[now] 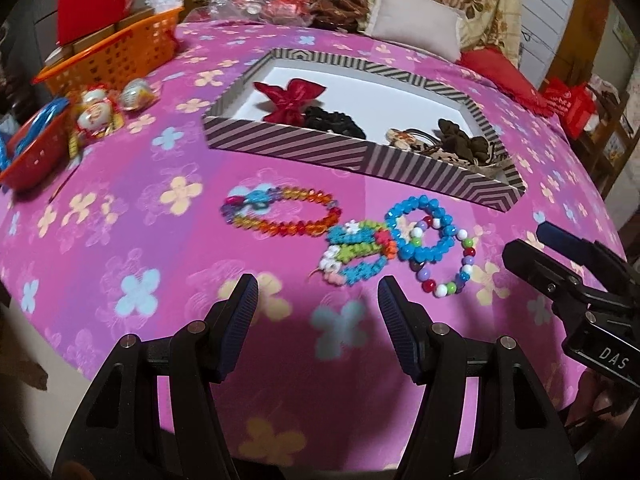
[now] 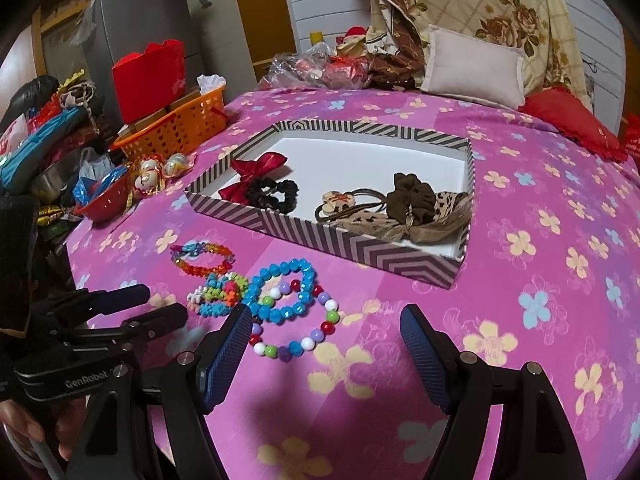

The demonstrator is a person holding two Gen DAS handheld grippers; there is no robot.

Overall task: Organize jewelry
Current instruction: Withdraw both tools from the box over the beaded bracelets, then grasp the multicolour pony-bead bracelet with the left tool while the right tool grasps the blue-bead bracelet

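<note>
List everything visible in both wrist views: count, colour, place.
bead bracelets: four, blue, mixed, orange-rainbow, turquoise-green, on bedspread before box
striped box: one, dark and pale stripes, mid-bed
red bow: one, in box, left end
black scrunchie: one, in box beside bow
brown scrunchie: one, in box, right end, with hair ties and leopard-print fabric
bedspread: one, pink, flowered
orange basket: one, far left edge
red basket: one, left edge
pillow: one, pale, behind box
left gripper: fingers open, empty, near bracelets
right gripper: fingers open, empty, over mixed bracelet
</note>
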